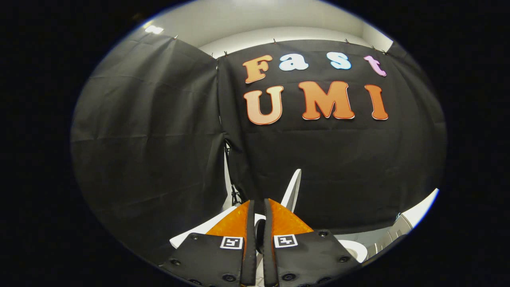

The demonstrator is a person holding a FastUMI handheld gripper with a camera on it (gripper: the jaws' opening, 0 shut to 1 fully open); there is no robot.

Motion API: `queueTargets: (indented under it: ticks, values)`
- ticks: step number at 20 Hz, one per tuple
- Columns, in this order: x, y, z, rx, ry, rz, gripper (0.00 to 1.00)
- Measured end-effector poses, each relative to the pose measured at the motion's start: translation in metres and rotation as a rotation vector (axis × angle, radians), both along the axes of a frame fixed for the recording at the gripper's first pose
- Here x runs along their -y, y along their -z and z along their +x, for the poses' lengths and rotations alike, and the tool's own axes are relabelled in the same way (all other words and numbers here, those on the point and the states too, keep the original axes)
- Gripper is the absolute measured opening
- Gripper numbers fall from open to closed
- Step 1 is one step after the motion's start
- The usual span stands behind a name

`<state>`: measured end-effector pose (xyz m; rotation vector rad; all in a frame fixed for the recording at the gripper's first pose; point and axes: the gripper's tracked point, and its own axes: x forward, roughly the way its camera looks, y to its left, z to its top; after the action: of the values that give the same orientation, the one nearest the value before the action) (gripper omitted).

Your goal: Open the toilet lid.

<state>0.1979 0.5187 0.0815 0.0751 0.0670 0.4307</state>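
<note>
The white toilet lid [294, 189] stands raised and nearly edge-on, rising as a thin blade just beyond my fingertips against the black cloth. My gripper [259, 205] points upward toward the wall. Its two fingers [235, 223] are drawn close, with only a narrow slot between them. The lid's lower edge runs down behind the right finger into that slot, and a pale sliver shows there. Both fingers appear to press on it.
White toilet parts flank the fingers: a flat white surface [191, 235] on the left and a rounded white rim [356, 249] on the right. A metal stand [233, 187] shows in the gap between the two black cloth panels. The cloth wall stands close ahead.
</note>
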Motion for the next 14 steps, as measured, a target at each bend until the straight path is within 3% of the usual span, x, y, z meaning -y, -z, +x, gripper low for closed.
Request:
queueTargets:
  ticks: [5,10,14]
  values:
    - [-0.047,0.003,-0.006,-0.019,-0.061,0.006,0.15]
    - [-0.096,0.006,-0.008,-0.003,-0.108,-0.082,0.15]
    - [-0.125,0.012,-0.013,-0.048,-0.147,-0.046,0.15]
